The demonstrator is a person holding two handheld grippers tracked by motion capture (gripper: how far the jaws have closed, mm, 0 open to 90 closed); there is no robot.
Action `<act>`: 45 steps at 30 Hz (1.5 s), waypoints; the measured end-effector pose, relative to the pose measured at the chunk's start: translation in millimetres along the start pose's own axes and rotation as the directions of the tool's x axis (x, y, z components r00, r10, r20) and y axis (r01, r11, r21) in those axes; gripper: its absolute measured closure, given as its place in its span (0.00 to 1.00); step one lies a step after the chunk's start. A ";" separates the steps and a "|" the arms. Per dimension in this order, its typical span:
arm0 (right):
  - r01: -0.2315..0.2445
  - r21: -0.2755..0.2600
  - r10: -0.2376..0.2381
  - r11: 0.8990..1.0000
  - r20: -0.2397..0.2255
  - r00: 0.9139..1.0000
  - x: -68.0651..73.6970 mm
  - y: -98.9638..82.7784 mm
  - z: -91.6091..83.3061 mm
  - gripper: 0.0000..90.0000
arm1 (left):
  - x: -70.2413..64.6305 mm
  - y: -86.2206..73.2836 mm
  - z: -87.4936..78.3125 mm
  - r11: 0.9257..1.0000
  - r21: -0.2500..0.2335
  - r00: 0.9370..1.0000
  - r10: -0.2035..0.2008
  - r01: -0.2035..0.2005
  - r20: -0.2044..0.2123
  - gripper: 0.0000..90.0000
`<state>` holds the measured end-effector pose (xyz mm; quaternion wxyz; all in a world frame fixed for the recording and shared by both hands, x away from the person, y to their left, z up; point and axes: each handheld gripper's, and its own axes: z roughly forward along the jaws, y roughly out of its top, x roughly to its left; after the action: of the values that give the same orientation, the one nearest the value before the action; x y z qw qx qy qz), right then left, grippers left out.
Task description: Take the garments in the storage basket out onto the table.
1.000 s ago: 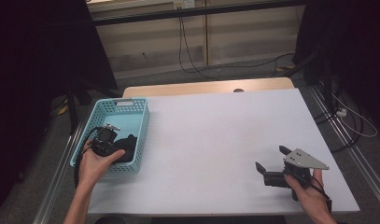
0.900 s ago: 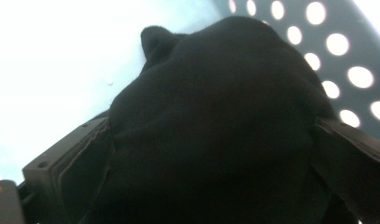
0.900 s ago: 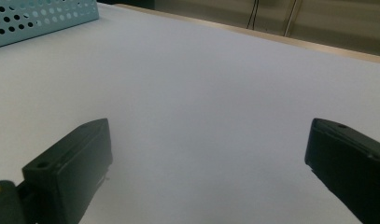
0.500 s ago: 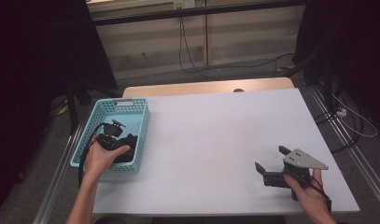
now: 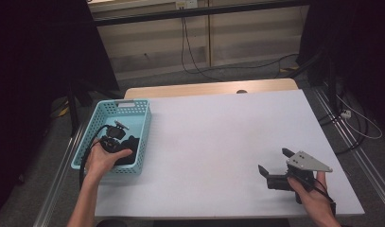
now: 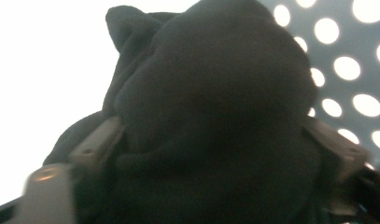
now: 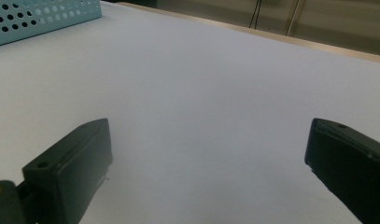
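A light blue perforated basket (image 5: pixel 133 103) stands at the table's left edge with a black cloth (image 5: pixel 129 152) inside. My left gripper (image 5: pixel 115 142) is down in the basket over that cloth. In the left gripper view the black cloth (image 6: pixel 215 84) bulges up between the two jaws, which stand wide apart on either side of it, so the left gripper (image 6: pixel 215 140) reads as open around the cloth. My right gripper (image 5: pixel 273 160) rests low over the table's near right part, open, with nothing between its jaws (image 7: pixel 206 154).
The white table (image 5: pixel 218 132) has a wooden strip along its far edge. The basket's wall (image 6: pixel 346 70) stands just behind the cloth. The basket's corner (image 7: pixel 43 16) shows far left in the right gripper view. Cables lie on the floor beyond the table.
The left hand and gripper have moved forward and deeper into the basket, onto the black cloth. The right gripper has stayed where it was.
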<state>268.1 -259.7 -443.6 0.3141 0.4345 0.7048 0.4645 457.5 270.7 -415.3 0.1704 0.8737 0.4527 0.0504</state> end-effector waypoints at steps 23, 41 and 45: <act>0.004 0.000 -0.004 1.000 0.001 1.000 -0.5 0.1 -0.8 0.01 | 0.9 -10.2 -26.9 0.982 -0.173 0.998 -0.065 0.068 0.025 0.55; 0.001 -0.001 -0.001 1.000 0.001 1.000 -0.8 0.2 -1.0 0.01 | 4.4 -20.5 -58.6 0.856 -0.507 0.994 -0.091 0.106 0.056 0.55; 0.001 -0.001 -0.001 1.000 0.001 1.000 -0.9 0.3 -0.9 0.01 | 3.7 -22.2 -62.4 0.828 -0.549 0.994 -0.096 0.111 0.056 0.55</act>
<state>267.7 -260.8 -443.0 0.3147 0.4343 0.7048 0.4644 427.4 301.3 -364.7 0.4232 0.7623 0.4636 0.1579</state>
